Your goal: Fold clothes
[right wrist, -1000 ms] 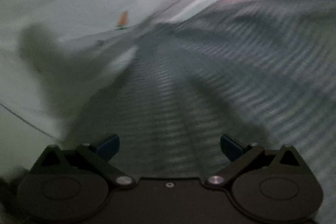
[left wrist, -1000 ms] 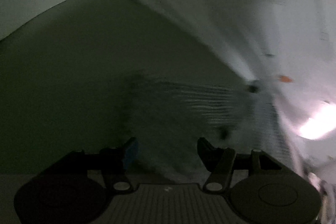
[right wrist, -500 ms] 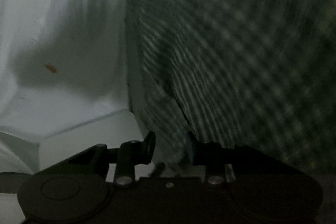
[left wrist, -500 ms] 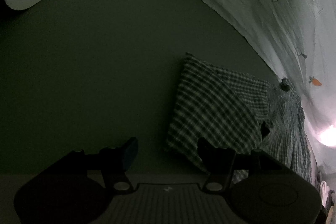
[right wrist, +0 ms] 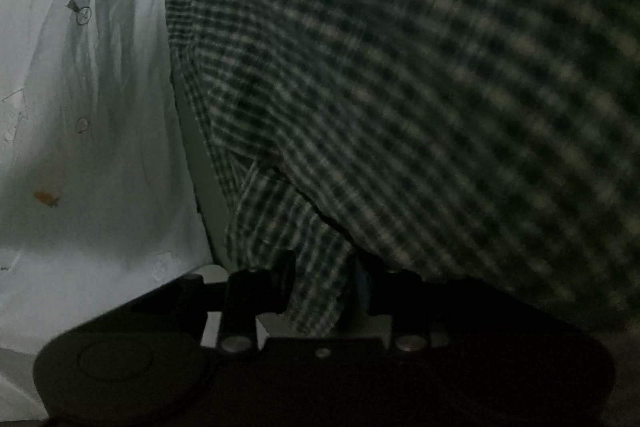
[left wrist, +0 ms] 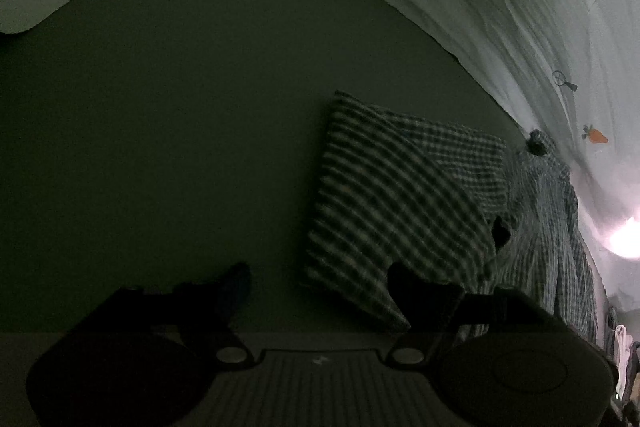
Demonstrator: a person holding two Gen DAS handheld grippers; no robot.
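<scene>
Half a second before, the right gripper (right wrist: pixel 324 283) had clamped a fold of the dark-and-pale checked cotton shirt (left wrist: pixel 400 195); it stayed clenched on that fold, cloth draping ahead and to the right of its fingers. The left gripper (left wrist: pixel 320 279) was opening with nothing between its fingers, the shirt's folded corner just beyond its right finger. A fold looked under way. The dull green surface (left wrist: pixel 180 147) lay bare left of those fingers; the white carrot-print sheet (left wrist: pixel 520 27) bordered the far right.
</scene>
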